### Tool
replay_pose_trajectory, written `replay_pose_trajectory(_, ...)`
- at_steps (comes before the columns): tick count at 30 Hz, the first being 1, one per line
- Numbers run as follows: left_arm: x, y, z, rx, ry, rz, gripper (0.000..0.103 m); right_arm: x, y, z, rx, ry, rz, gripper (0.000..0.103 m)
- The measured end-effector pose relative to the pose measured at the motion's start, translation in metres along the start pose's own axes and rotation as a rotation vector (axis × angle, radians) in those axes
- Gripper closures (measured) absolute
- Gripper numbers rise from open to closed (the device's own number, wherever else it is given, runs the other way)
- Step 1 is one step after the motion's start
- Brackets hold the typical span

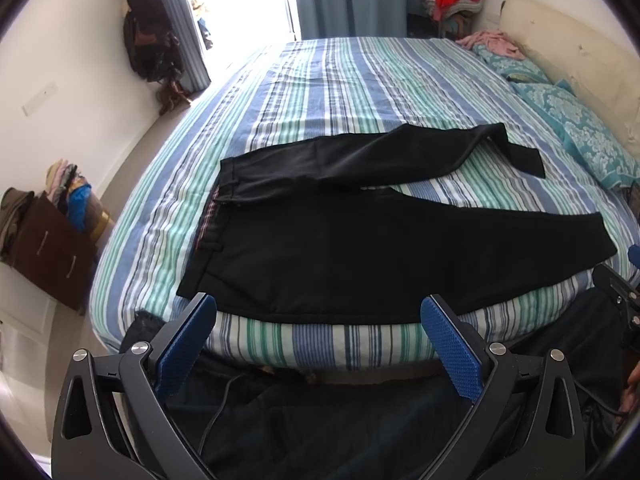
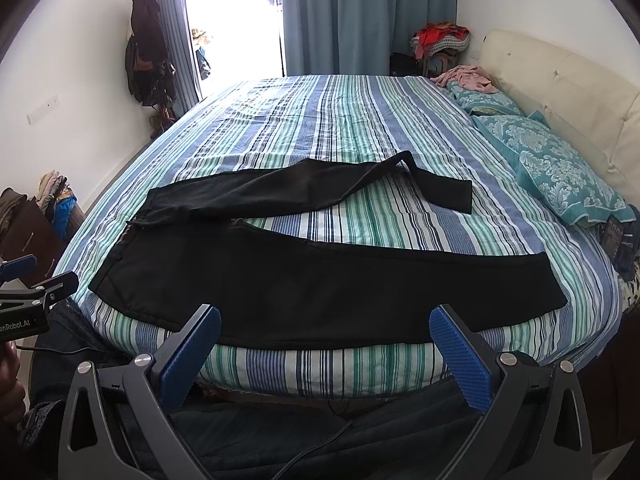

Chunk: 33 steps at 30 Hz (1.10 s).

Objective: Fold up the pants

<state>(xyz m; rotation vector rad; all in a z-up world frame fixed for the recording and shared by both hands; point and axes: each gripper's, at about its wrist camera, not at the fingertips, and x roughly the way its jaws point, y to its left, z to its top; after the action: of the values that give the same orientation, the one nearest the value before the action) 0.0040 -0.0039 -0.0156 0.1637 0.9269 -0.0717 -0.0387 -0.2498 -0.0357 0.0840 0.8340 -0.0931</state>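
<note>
Black pants lie flat on the striped bed, waistband to the left, two legs spread apart to the right; the far leg's cuff end bends back. They also show in the right wrist view. My left gripper is open and empty, held just off the bed's near edge in front of the pants' seat. My right gripper is open and empty, in front of the near leg. The left gripper's body shows at the left edge of the right wrist view.
Teal patterned pillows and a cream headboard lie at the right. A pink garment sits at the far right corner. A brown drawer unit with clothes stands left of the bed. Blue curtains hang behind.
</note>
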Motion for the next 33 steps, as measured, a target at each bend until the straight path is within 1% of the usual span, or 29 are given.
replay_pose_trajectory(5,-0.001,0.001,0.001,-0.001,0.004,-0.009,0.001,-0.002,0.000,-0.001,0.000,-0.005,0.002,0.000)
replay_pose_trajectory(9,-0.002,0.003,0.002,-0.008,0.011,-0.046,0.001,-0.007,0.000,0.000,0.003,-0.017,0.004,0.000)
replay_pose_trajectory(14,-0.007,-0.003,-0.001,0.003,0.018,-0.084,0.001,-0.027,0.001,-0.001,-0.007,-0.077,-0.013,0.000)
replay_pose_trajectory(18,-0.014,-0.006,-0.002,0.007,0.021,-0.146,0.001,-0.041,0.002,-0.008,-0.010,-0.098,-0.016,0.000)
replay_pose_trajectory(20,-0.020,-0.007,-0.001,0.010,0.006,-0.148,0.001,-0.047,0.001,-0.012,-0.008,-0.119,-0.014,0.000)
replay_pose_trajectory(22,-0.024,-0.003,0.001,-0.010,-0.004,-0.151,0.001,-0.049,-0.002,-0.013,0.002,-0.104,-0.009,0.000)
replay_pose_trajectory(23,-0.026,-0.001,0.004,-0.018,-0.003,-0.150,0.001,-0.052,-0.003,-0.012,0.001,-0.113,0.003,0.000)
replay_pose_trajectory(25,-0.037,0.001,0.007,-0.019,-0.052,-0.142,0.001,-0.066,-0.007,-0.012,-0.012,-0.179,0.002,0.000)
replay_pose_trajectory(27,-0.045,0.002,0.010,-0.007,-0.104,-0.114,0.001,-0.082,-0.009,-0.008,-0.032,-0.261,-0.022,0.000)
replay_pose_trajectory(29,-0.047,-0.001,0.017,0.014,-0.128,-0.110,0.001,-0.100,-0.011,-0.005,-0.058,-0.374,-0.042,0.000)
replay_pose_trajectory(31,-0.043,-0.006,0.025,0.027,-0.145,-0.125,0.001,-0.108,-0.011,-0.001,-0.090,-0.469,-0.031,0.000)
replay_pose_trajectory(32,-0.038,-0.010,0.030,0.031,-0.148,-0.130,0.001,-0.103,-0.012,0.001,-0.094,-0.478,-0.004,0.000)
replay_pose_trajectory(33,-0.032,-0.014,0.035,0.034,-0.144,-0.132,0.001,-0.088,-0.013,0.004,-0.082,-0.440,0.025,0.000)
